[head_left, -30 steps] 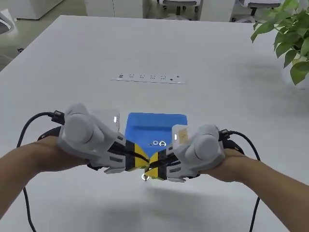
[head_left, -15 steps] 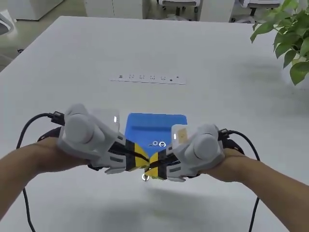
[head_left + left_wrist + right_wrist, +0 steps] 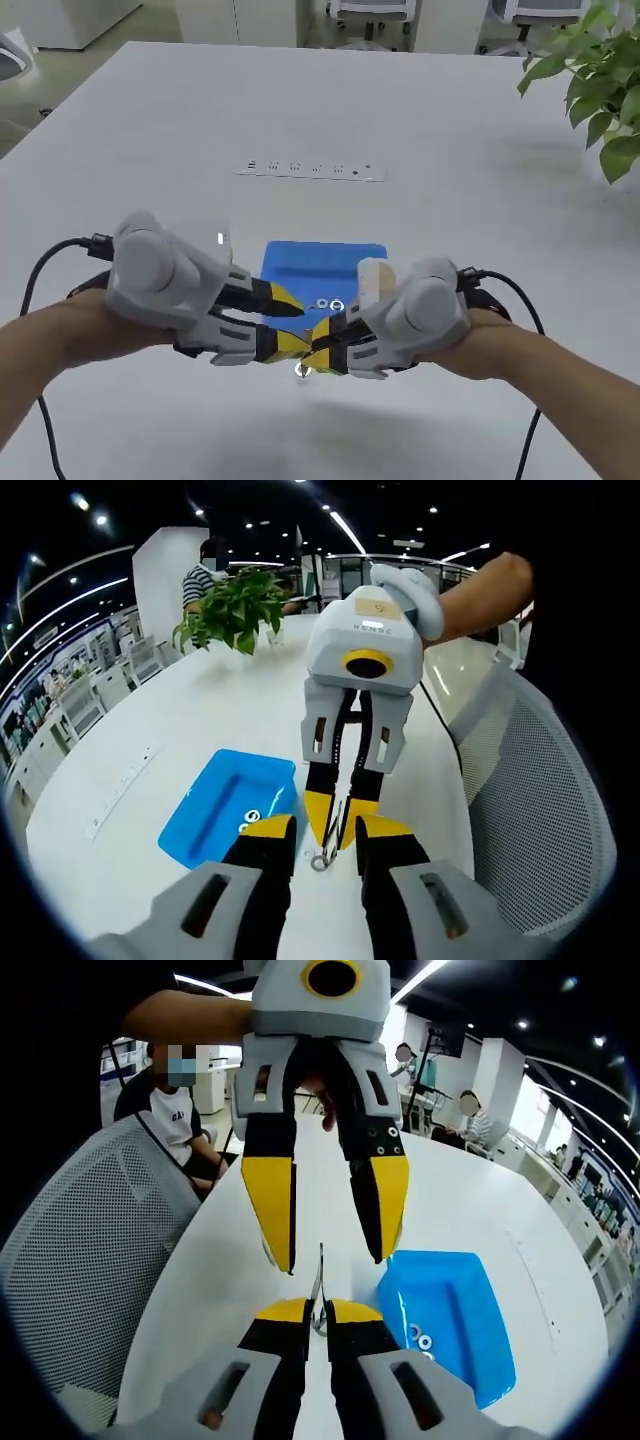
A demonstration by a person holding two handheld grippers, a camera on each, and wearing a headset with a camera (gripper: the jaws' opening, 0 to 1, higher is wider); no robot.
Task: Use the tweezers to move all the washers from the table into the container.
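Two washers [image 3: 428, 1343] lie in the blue container [image 3: 322, 258] on a white table [image 3: 450, 200]. One loose washer [image 3: 302, 370] sits on the tabletop at the tip of the tweezers [image 3: 318, 1285]. Right gripper [image 3: 318, 1308]: jaws nearly closed, clamping the tweezers. Left gripper [image 3: 322, 828]: jaws parted, holding nothing. Power strip [image 3: 310, 169] lies beyond the container, and a potted plant [image 3: 595, 90] stands at the far right edge. Surroundings: open office, a mesh chair [image 3: 90, 1250] just beside the table, ceiling lights.
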